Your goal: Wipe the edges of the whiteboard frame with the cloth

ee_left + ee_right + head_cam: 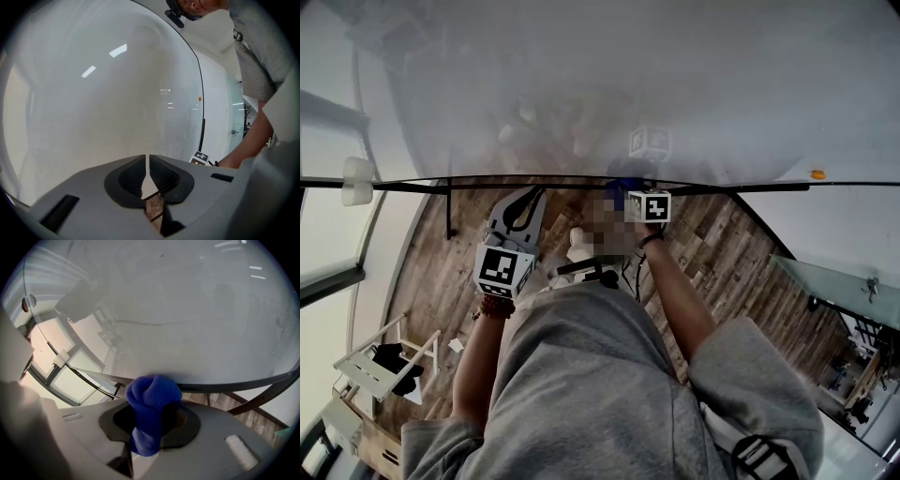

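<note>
The whiteboard (609,84) fills the upper head view, and its thin black lower frame edge (534,184) runs across. My right gripper (630,185) is shut on a bunched blue cloth (152,401). The cloth (628,172) presses against that lower frame edge (243,383). My left gripper (532,195) hangs just below the frame, left of the right one, its jaws closed together with nothing between them. In the left gripper view the board surface (93,93) and its black side frame (201,103) lie ahead of the left gripper (149,161).
Below the board lies a wooden plank floor (731,253). A black stand leg (448,211) drops from the frame at left. A white bracket (356,181) caps the frame's left end. An orange dot (817,174) sits on the board at right. A white rack (380,361) stands lower left.
</note>
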`<action>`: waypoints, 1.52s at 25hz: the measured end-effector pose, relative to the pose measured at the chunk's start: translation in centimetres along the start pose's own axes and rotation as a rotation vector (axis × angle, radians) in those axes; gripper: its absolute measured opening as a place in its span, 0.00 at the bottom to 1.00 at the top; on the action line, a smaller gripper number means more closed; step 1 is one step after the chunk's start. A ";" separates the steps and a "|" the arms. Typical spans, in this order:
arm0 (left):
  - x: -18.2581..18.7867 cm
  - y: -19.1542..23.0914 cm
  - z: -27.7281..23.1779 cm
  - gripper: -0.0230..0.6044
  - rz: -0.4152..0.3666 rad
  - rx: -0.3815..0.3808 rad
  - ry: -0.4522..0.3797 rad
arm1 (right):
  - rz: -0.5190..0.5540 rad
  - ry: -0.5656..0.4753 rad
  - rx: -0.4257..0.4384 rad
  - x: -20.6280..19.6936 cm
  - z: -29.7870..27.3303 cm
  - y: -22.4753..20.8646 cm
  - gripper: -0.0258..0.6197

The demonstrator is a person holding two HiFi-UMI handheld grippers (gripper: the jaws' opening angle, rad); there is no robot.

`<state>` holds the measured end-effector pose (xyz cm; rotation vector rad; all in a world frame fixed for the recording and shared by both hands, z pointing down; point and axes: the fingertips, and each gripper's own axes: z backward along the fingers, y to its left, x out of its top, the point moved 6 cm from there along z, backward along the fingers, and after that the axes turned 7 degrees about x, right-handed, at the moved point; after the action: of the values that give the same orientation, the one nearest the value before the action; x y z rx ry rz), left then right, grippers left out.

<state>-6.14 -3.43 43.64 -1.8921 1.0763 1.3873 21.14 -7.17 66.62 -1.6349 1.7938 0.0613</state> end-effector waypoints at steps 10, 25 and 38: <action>-1.1 2.9 1.5 0.09 0.029 0.010 0.029 | -0.018 -0.002 0.009 -0.1 -1.4 2.0 0.22; -0.8 6.8 2.5 0.09 0.035 0.018 0.007 | -0.036 0.015 -0.019 0.5 -2.5 4.8 0.22; -1.1 8.6 3.6 0.09 0.020 0.013 0.035 | -0.046 0.010 0.006 0.7 -4.4 8.3 0.22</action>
<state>-15.44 -4.75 43.81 -1.9079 1.1219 1.3592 11.81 -8.21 66.23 -1.6746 1.7613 0.0273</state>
